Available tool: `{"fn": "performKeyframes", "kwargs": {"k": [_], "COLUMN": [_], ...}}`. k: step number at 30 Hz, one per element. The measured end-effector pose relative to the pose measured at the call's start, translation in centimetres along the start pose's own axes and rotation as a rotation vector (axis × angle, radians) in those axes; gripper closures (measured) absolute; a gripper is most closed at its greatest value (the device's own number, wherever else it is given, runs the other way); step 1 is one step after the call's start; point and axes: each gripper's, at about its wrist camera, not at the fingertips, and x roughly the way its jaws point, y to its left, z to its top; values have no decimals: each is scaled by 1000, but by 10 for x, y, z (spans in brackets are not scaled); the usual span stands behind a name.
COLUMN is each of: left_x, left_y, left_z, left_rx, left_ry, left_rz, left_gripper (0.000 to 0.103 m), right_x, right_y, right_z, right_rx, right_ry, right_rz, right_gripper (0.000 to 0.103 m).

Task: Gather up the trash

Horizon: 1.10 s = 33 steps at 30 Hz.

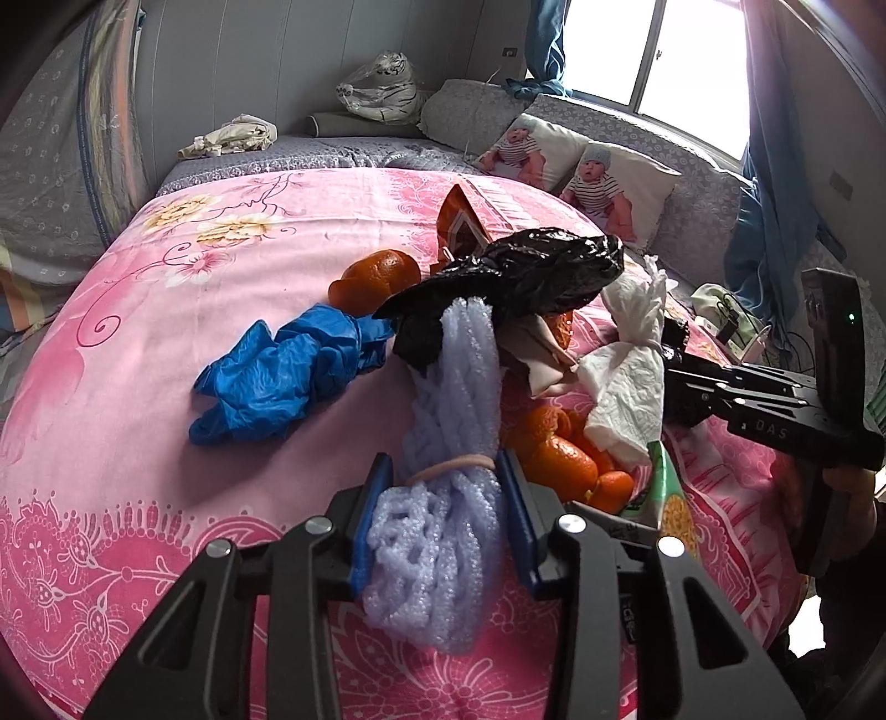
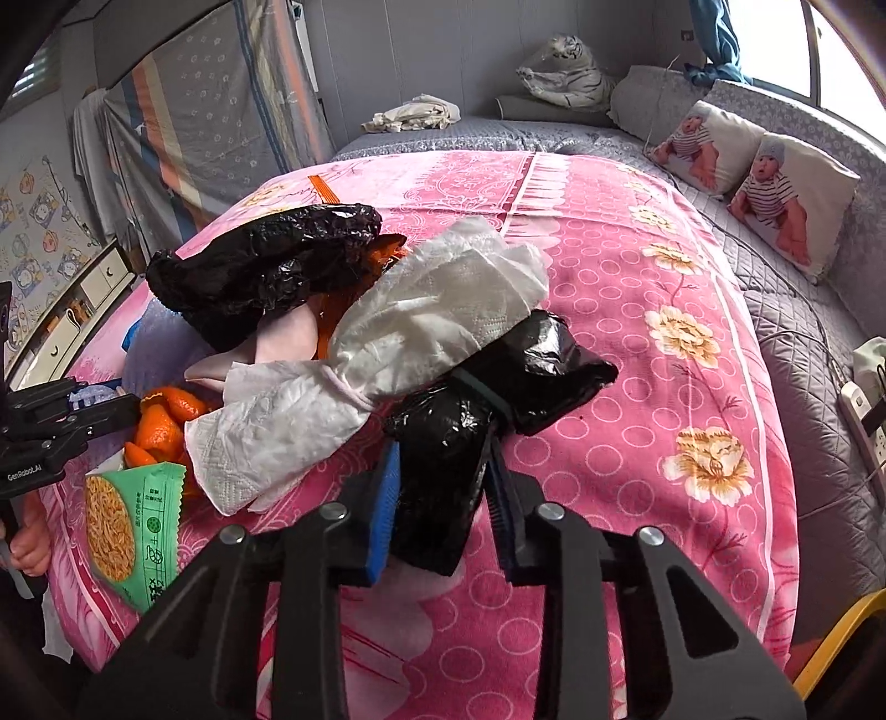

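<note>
Nearest to you, your left gripper [image 1: 446,476] is closed on the lilac foam net [image 1: 443,498], pinching it just below the rubber band [image 1: 451,464]; this net is very light and springy, so it will squash but may also slide out, and the banded waist looks like the best place to hold. Your right gripper [image 2: 443,476] is clamped on a black plastic bag [image 2: 443,471], which is thin, soft and slippery; I judge that a grip on the bunched part is safer than on a loose edge. Just beside it lies the white tissue paper [image 2: 387,343], light and easy to tear. A little farther, the pile holds the orange peels [image 1: 570,465], the green snack wrapper [image 2: 130,515], a second black bag [image 1: 526,271] and the blue glove [image 1: 277,376], all limp except the peels, which are curled and a little stiff. Everything rests on the pink flowered blanket [image 2: 637,332], a soft surface that gives under pressure. Behind it you see 2 baby-print pillows [image 1: 565,160], a toy tiger [image 1: 382,83] and the window [image 1: 664,50].
</note>
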Motion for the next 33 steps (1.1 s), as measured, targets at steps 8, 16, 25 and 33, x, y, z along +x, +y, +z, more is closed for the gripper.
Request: {"fn": "performKeyframes", "kwargs": {"k": [8, 16, 25, 33], "left_x": [-19, -44, -67, -82], "left_y": [5, 8, -2, -12], "left_z": [4, -1, -2, 2], "left_rx": [-38, -83, -101, -82], "left_ry": [-50, -114, -176, -209], "left_rz": [8, -2, -29, -37], "left_gripper": [67, 67, 67, 67], "right_x": [-21, -74, -139, -163], "right_y": [-2, -9, -6, -10], "right_z": [-4, -20, -35, -34], "right_rx": [2, 66, 104, 118], "right_ry": [-75, -176, -309, -364], "right_rz": [-42, 7, 68, 51], "right_gripper": [82, 82, 82, 82]}}
